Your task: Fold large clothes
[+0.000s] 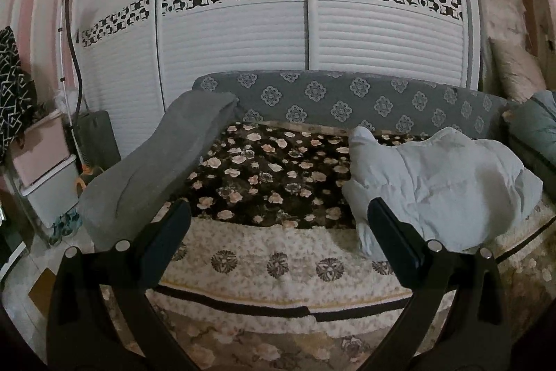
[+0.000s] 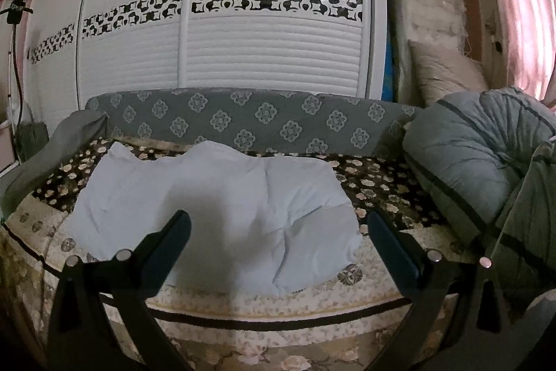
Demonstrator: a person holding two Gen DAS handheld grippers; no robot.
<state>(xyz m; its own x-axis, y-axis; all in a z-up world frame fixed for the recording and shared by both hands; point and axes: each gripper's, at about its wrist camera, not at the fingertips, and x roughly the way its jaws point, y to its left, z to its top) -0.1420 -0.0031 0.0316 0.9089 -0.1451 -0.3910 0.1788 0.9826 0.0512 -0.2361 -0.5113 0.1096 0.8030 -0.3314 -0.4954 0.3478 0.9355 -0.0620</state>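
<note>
A large pale blue-white garment [image 2: 215,214] lies crumpled on the sofa's floral blanket [image 2: 382,186]. In the left wrist view the garment [image 1: 434,186] is at the right, and the floral blanket [image 1: 264,176] fills the middle. My left gripper [image 1: 278,225] is open and empty, held above the sofa's front edge, left of the garment. My right gripper [image 2: 278,232] is open and empty, held just above the garment's near part, its fingers astride it without touching.
The grey patterned sofa back [image 2: 243,120] runs behind. A grey cloth [image 1: 153,162] drapes the left armrest. A grey-green padded bundle [image 2: 486,162] lies at the right. White wardrobe doors [image 1: 229,33] stand behind. Storage boxes [image 1: 45,169] are at the left.
</note>
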